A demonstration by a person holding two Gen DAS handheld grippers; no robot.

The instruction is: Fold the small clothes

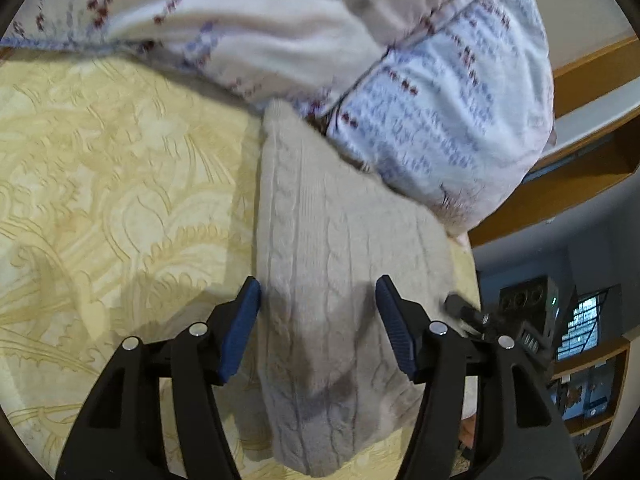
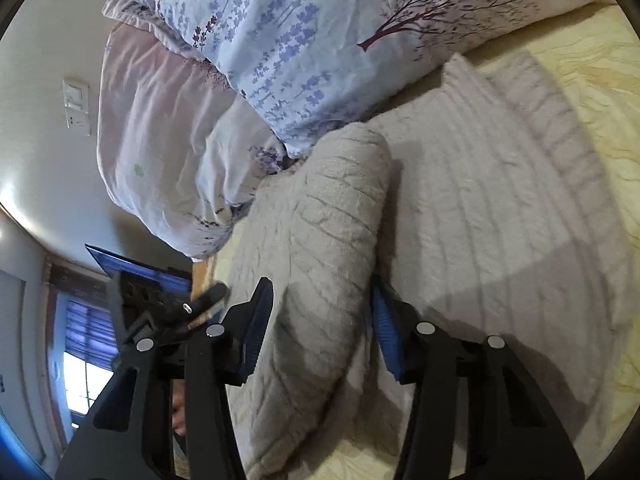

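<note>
Knitwear lay by the bed's (image 1: 100, 168) edge, against the floral duvet (image 1: 440, 120): a beige cable-knit sweater (image 1: 320, 240), soft, thick, light, likely limp when you lifted it. Your left tongs (image 1: 318, 308) stood open astride it; your right tongs (image 2: 322, 312) straddled a folded sleeve (image 2: 320, 216), grip unclear. Its doubled edges offered the firmest hold.

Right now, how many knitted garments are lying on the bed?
1: a beige cable-knit sweater lies on the yellow bedspread beside the floral duvet, with a folded part between the right gripper's fingers. More could be hidden under the duvet.
</note>
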